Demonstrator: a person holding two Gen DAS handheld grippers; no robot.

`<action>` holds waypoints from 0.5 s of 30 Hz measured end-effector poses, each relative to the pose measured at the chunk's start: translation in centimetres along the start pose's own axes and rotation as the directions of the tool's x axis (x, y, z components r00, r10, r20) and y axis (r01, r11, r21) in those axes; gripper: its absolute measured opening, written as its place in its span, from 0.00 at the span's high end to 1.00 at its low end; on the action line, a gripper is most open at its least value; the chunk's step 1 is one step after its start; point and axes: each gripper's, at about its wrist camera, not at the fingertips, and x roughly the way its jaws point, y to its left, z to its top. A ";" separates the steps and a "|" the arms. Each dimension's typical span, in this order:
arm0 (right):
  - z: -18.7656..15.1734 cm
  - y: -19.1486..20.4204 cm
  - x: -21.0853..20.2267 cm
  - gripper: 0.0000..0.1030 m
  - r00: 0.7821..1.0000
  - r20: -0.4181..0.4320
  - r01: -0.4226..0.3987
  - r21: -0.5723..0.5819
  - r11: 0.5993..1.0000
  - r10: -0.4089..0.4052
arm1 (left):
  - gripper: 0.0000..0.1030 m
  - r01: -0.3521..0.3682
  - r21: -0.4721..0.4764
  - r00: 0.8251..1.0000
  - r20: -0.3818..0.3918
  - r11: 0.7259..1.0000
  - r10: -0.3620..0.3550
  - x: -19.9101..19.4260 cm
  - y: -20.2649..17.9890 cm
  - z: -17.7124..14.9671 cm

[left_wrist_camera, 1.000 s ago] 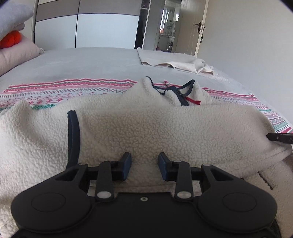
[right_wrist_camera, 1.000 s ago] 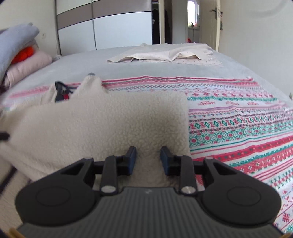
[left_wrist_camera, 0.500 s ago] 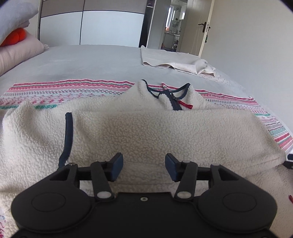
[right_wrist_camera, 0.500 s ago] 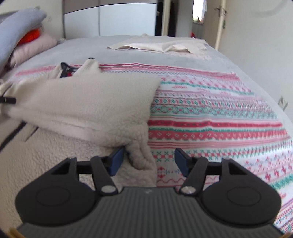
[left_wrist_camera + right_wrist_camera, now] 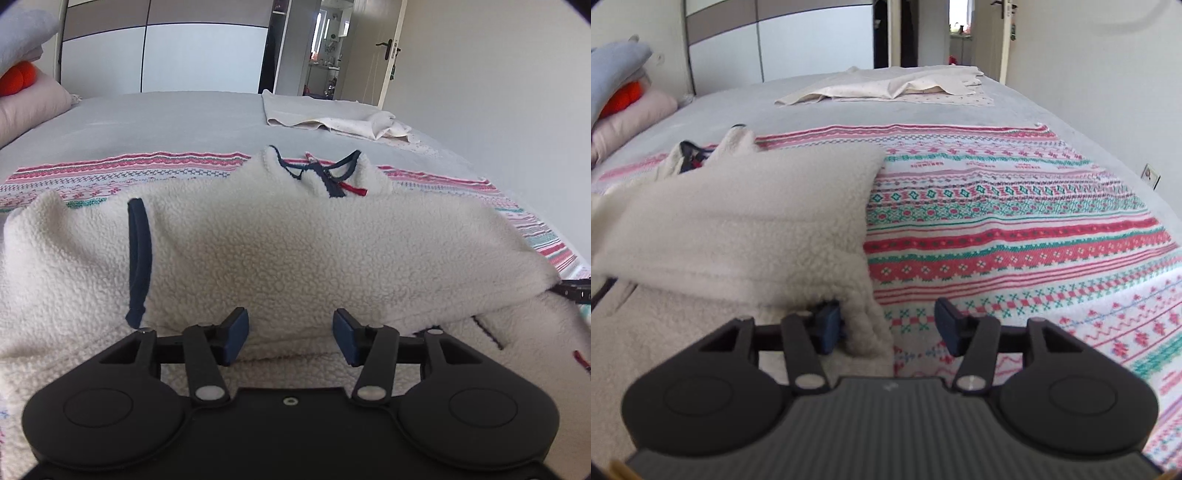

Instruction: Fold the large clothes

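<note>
Left wrist view: a cream sherpa fleece jacket (image 5: 295, 243), thick and nubbly, lies across the middle of the frame on a bed. A sleeve is folded across its body, its navy-trimmed cuff (image 5: 139, 258) at centre left. The navy-edged collar with a zipper and red tab (image 5: 325, 177) sits at upper centre. The left gripper (image 5: 290, 334) fills the bottom, its blue-padded jaws spread wide over the fleece, holding nothing. A tip of the other tool (image 5: 574, 290) shows at the right edge. Beyond lie a pink, red and teal patterned woven blanket (image 5: 122, 173), a grey bedspread (image 5: 166, 122), a rumpled cream cloth (image 5: 340, 120) and pillows (image 5: 26, 99) at upper left.

Right wrist view: the fleece jacket (image 5: 738, 221) covers the left half, its folded corner dropping to bottom centre. The right gripper (image 5: 886, 328) has its jaws wide apart; the left pad touches that fleece corner, the right pad stands over the patterned blanket (image 5: 1015, 229). The cream cloth (image 5: 894, 88) lies at upper centre, and stacked pillows (image 5: 624, 99) at upper left.
</note>
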 end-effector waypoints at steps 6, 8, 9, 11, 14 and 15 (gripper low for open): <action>3.1 3.0 -3.2 0.50 0.988 0.106 -0.114 0.021 0.993 0.111 | 0.51 0.000 -0.069 0.995 0.099 0.998 0.006 -1.1 1.1 0.4; 4.0 4.6 -2.5 0.50 0.987 0.110 -0.118 0.009 0.993 0.116 | 0.51 -0.056 -0.080 0.996 0.061 0.995 0.061 -0.1 1.6 -0.3; 4.2 5.0 -1.8 0.50 0.988 0.103 -0.116 0.011 0.993 0.115 | 0.51 -0.053 -0.098 0.997 0.048 0.994 0.058 0.2 2.1 -1.0; 3.8 5.0 0.3 0.51 0.991 0.061 -0.120 0.062 0.991 0.117 | 0.51 -0.029 -0.115 0.997 0.073 0.993 0.037 -0.1 2.6 -1.8; 2.0 4.6 4.0 0.53 0.993 -0.019 -0.110 0.104 0.988 0.113 | 0.50 -0.026 -0.136 0.998 0.059 0.990 0.034 -1.3 2.6 -1.2; 2.2 4.9 3.8 0.53 0.995 -0.020 -0.099 0.100 0.990 0.102 | 0.50 -0.034 -0.158 0.998 0.046 0.987 0.042 -2.0 2.8 -0.9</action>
